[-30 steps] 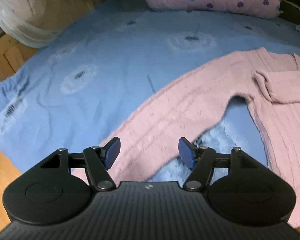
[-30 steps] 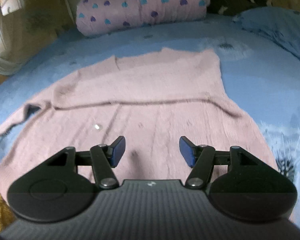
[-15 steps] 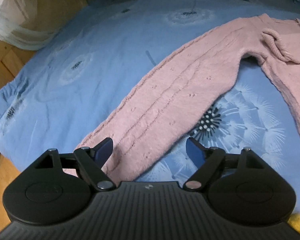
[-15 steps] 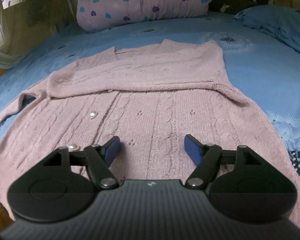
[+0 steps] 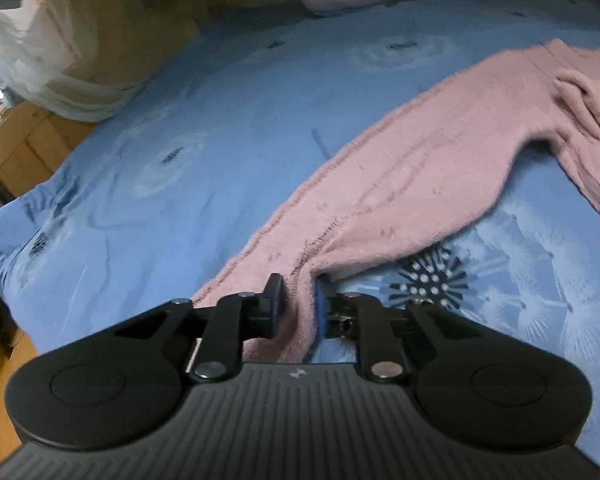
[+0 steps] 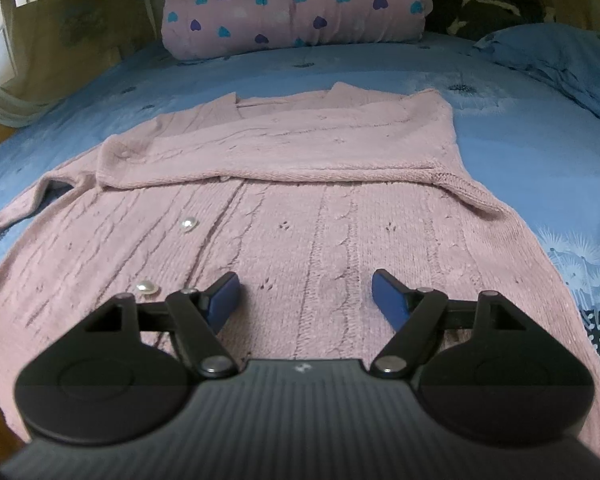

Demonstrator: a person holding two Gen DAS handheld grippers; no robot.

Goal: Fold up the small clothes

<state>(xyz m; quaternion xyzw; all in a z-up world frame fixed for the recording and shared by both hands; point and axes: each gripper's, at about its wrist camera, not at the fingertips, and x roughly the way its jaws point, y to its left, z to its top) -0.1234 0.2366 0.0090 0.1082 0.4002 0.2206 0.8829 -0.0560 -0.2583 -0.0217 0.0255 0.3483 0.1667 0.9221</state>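
Observation:
A pink knitted cardigan [image 6: 300, 208] lies flat on the blue bedspread [image 6: 520, 152], buttons up. One sleeve is folded across its chest. The other sleeve [image 5: 420, 168] stretches out to the left over the bed. My left gripper [image 5: 298, 300] is shut on the cuff end of that sleeve, and the fabric bunches up between the pads. My right gripper [image 6: 306, 298] is open and empty, low over the cardigan's lower front near the hem.
A pink bolster pillow with hearts [image 6: 296, 4] lies at the head of the bed. A blue pillow [image 6: 560, 60] sits at the back right. White netting [image 5: 48, 56] and a wooden bed frame [image 5: 16, 152] lie past the left edge.
My left gripper has closed on the sleeve's cuff end, which was lying loose between the open pads before. My right gripper has stayed open over the cardigan's lower front.

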